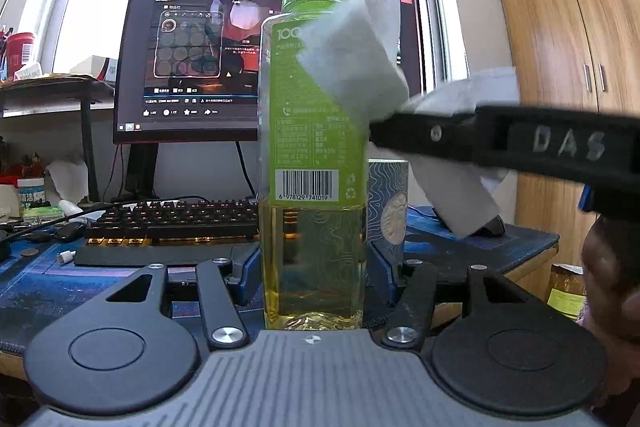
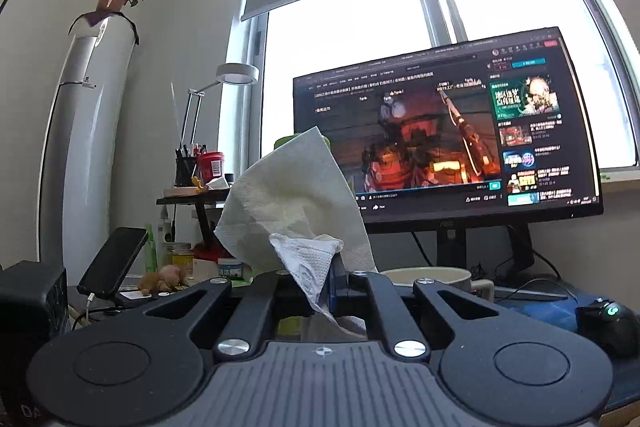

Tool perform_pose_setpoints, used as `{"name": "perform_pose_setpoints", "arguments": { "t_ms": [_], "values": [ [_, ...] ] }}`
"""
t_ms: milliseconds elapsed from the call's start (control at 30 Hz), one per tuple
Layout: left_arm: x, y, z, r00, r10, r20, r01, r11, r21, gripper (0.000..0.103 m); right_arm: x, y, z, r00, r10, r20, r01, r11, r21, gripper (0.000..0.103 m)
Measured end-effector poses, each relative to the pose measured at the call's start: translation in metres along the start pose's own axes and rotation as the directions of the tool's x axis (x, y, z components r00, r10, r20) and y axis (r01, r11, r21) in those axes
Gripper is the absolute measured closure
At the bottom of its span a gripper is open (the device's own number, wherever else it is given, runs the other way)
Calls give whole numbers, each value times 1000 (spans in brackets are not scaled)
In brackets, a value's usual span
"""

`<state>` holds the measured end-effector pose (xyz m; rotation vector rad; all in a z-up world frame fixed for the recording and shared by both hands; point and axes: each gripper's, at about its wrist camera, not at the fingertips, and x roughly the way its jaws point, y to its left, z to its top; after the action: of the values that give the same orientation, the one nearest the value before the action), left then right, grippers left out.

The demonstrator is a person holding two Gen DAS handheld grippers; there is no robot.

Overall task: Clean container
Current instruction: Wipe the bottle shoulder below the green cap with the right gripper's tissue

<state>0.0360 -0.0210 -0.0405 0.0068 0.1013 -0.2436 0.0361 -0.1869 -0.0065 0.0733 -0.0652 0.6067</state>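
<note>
A clear plastic bottle (image 1: 314, 131) with a green cap, a green label and yellow liquid in its lower half stands upright above the desk. My left gripper (image 1: 314, 269) is shut on its lower body, one blue pad on each side. From the right, my right gripper (image 1: 386, 133) reaches in, shut on a white paper towel (image 1: 352, 55) that lies against the bottle's upper right side below the cap. In the right wrist view the paper towel (image 2: 296, 195) is pinched in the right gripper (image 2: 326, 281) and hides most of the bottle; only a bit of green cap (image 2: 285, 141) shows.
A lit monitor (image 1: 192, 59) and a keyboard (image 1: 172, 219) lie behind the bottle, with a patterned cup (image 1: 390, 203) just behind it on the blue desk mat (image 1: 500, 247). A mug (image 2: 432, 277), a mouse (image 2: 610, 323) and a phone on a stand (image 2: 114, 263) are nearby. A hand (image 1: 612, 291) is at the right.
</note>
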Motion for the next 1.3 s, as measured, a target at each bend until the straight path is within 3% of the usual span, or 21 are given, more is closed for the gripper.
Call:
{"name": "perform_pose_setpoints", "arguments": {
  "t_ms": [200,467,733,1000,1300],
  "values": [
    [-2,-3,-1,1000,5,4,-5,1000,16,44,4,-8,-6,999,-23,-34,24,999,24,96],
    [-3,-2,-2,1000,3,7,-3,1000,6,44,-7,6,6,1000,15,18,-15,1000,1,96],
    [-3,-2,-2,1000,2,11,-2,1000,13,44,-3,0,3,1000,-1,-11,1,1000,5,96],
    [-3,-1,-2,1000,0,9,0,1000,5,44,-9,21,15,997,71,22,-70,997,-27,96],
    [-5,-2,-3,1000,0,12,0,1000,14,44,-3,29,14,995,92,-29,-94,993,-72,97]
  ]
}}
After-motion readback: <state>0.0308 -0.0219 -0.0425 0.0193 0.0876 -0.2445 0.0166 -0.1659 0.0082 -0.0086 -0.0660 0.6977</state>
